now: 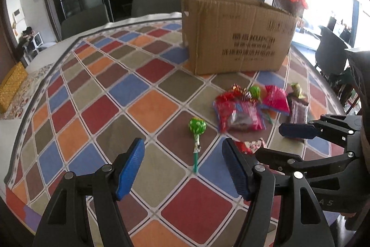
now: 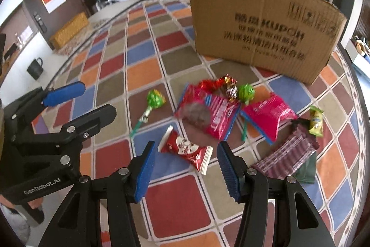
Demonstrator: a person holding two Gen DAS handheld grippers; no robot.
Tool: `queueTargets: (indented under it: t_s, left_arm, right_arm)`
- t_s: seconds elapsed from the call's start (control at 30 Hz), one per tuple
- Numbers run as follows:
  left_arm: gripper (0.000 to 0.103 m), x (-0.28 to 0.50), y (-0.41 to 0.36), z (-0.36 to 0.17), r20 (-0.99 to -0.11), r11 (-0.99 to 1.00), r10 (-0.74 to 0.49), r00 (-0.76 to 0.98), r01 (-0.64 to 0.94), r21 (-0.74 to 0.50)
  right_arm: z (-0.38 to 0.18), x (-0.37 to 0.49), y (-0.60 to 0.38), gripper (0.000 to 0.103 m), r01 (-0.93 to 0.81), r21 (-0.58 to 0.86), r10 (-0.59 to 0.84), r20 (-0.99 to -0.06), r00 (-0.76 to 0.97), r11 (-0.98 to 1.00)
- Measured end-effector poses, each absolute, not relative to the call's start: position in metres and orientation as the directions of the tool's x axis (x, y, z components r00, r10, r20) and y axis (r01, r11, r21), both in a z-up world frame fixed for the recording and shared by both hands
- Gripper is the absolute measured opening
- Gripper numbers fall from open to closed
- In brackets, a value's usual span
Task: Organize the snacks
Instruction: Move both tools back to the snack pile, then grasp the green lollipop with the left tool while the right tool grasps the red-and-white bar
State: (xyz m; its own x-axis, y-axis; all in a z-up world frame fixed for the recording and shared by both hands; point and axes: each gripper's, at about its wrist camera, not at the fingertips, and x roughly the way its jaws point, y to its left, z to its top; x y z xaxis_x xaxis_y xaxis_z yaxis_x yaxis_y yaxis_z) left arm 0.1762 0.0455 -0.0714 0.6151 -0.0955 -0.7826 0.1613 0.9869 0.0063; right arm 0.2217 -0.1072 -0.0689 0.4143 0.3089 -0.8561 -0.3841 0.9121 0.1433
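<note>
Snacks: a loose heap of wrapped sweets and packets lying on the counter (image 2: 148, 54) in front of the cardboard box (image 2: 261, 24), near it but not touching it.
Counter cover: a cloth of coloured squares in red, orange, blue, olive and brown, with pale lines between them.
Cardboard box: brown, standing upright at the far side of the counter, dark printed lettering on the face turned to the cameras; what it holds cannot be seen.
Green lollipop (image 1: 197, 129): lies apart from the heap on its left, wrapped head toward the box, stick toward the cameras.
Second green lollipop (image 2: 246, 92): head in the heap, just beside a crinkled foil sweet (image 2: 230, 85).
Red packet (image 2: 208, 112): the largest piece, flat in the middle of the heap; motion blur smears its print.
Pink packet (image 2: 269, 116): just right of the red packet, edges touching or nearly so.
Small red-and-white sweet (image 2: 186, 149): nearest the cameras, lying flat, straight ahead of the right gripper.
Striped maroon wrapper (image 2: 286, 152): at the right of the heap, with a small yellow-green sweet (image 2: 316, 122) at its far end and a dark green packet at its near end, possibly tucked under it.
Left gripper (image 1: 182, 168): jaws wide apart, nothing between them, held above the counter with the lone lollipop ahead of the gap.
Right gripper (image 2: 185, 168): jaws wide apart, empty, held above the counter with the small red-and-white sweet lying ahead of the gap.
Grippers together: side by side, close to each other, both facing the heap.
</note>
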Motion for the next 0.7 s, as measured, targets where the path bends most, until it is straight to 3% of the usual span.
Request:
queueTargets:
  t_s: [0.4, 0.7]
  left_arm:
    - [0.068, 0.202, 0.044, -0.094, -0.816, 0.973, -0.148, 0.559, 0.23, -0.018]
    - [0.065, 0.225, 0.039, -0.109, -0.835, 0.966, -0.174, 0.522, 0.253, -0.042]
  right_arm:
    - [-0.093, 0.23, -0.089, 0.054, -0.452, 0.095, 0.275, -0.894, 0.353, 0.887]
    - [-0.104, 0.24, -0.085, 0.047, -0.453, 0.109, 0.277, -0.905, 0.324, 0.885]
